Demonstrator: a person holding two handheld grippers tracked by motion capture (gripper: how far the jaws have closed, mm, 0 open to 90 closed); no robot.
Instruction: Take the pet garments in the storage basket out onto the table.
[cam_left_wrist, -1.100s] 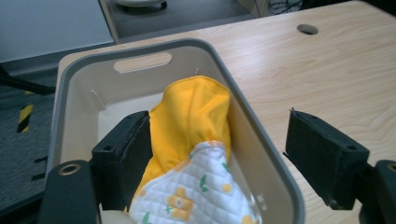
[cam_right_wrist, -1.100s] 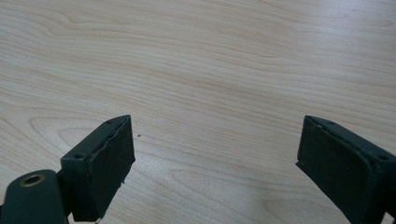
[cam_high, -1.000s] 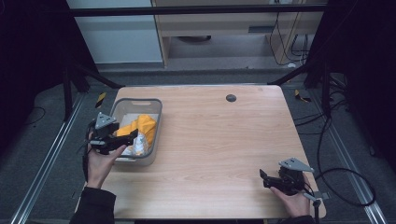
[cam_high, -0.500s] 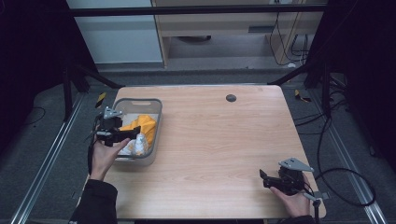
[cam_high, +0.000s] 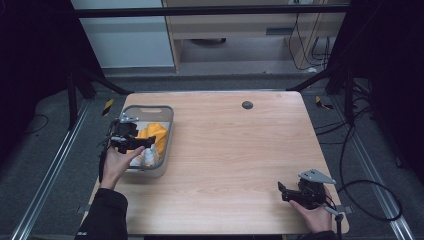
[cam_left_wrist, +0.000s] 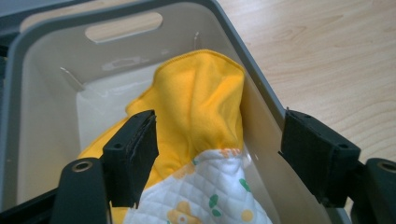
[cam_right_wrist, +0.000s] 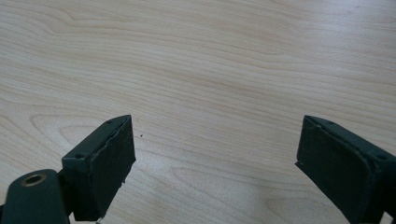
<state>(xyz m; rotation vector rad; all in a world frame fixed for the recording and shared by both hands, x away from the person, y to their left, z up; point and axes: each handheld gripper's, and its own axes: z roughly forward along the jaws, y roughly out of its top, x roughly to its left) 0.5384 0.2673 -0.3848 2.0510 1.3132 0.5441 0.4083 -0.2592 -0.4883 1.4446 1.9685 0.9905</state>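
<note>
No text, label or number is legible on anything in these views.

Soft overhead light is brightening the counter (cam_high: 240, 150); surroundings beyond it are sinking into darkness, slightly grainy.

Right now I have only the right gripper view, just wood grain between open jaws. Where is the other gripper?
Observer: The left gripper hangs over a grey bin at the table's left edge, jaws open.
Operator: Anything in that bin?
Observer: A yellow cloth, bunched against one wall.
Operator: Just that?
Observer: No. A white quilted cloth with small prints lies partly over it, between the left gripper's jaws but not pinched.
Operator: And where does my gripper sit?
Observer: The right gripper is low near the table's front right corner, far from the bin.
</note>
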